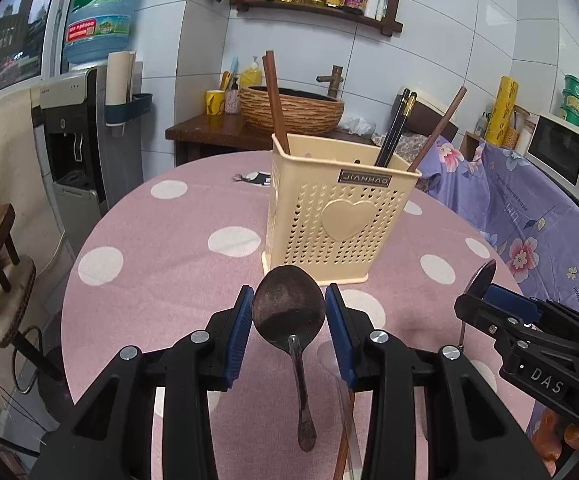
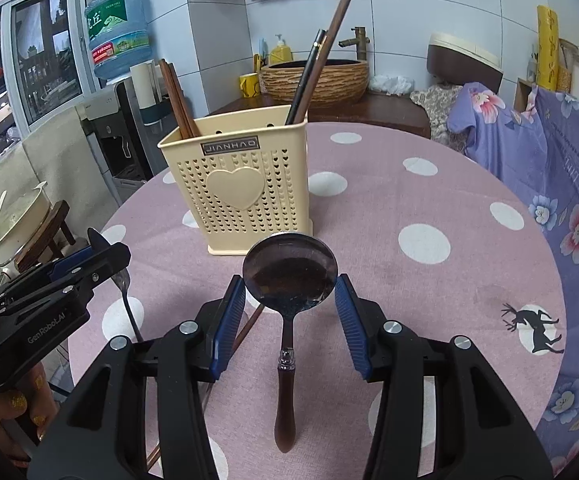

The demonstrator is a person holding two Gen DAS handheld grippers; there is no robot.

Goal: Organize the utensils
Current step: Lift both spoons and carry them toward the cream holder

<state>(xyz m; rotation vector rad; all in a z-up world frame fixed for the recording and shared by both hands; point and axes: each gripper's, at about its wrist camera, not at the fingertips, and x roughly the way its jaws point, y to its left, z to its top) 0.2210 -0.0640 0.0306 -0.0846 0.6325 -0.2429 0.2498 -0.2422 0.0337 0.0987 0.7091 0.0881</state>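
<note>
A: Left wrist view first. What writing could be read?

B: The cream plastic utensil holder [image 1: 339, 216] carried a small metal plate reading "JIANHAO", above a raised heart on walls pierced with tiny heart holes. The other tool, at the right edge, showed "DAS". The water jug [image 1: 101, 12] had a green label with Chinese characters.

A: And the left gripper [image 1: 288, 322]?

B: Its ribbed blue pads [image 1: 238, 332] stood wide, either side of the bowl of a dark, tarnished metal spoon [image 1: 289, 312]. Whether they touched the bowl I could not tell. The spoon lay on the pink polka-dot tablecloth [image 1: 161, 256], just in front of the holder, handle towards the camera.

A: The right wrist view?

B: The right gripper [image 2: 289, 304] was also spread wide around a rounder, shiny spoon [image 2: 289, 268] with a glossy brown handle and a metal collar, lying just before the holder [image 2: 241, 184]. The left tool's body read "GenRobot.AI".

A: What stood in the holder?

B: Brown wooden chopsticks [image 2: 177, 100] in its left corner, and black ones [image 2: 305, 84] with another brown stick at the right, all leaning. A loose brown chopstick [image 2: 249, 328] lay on the cloth under the right gripper's left finger.
</note>
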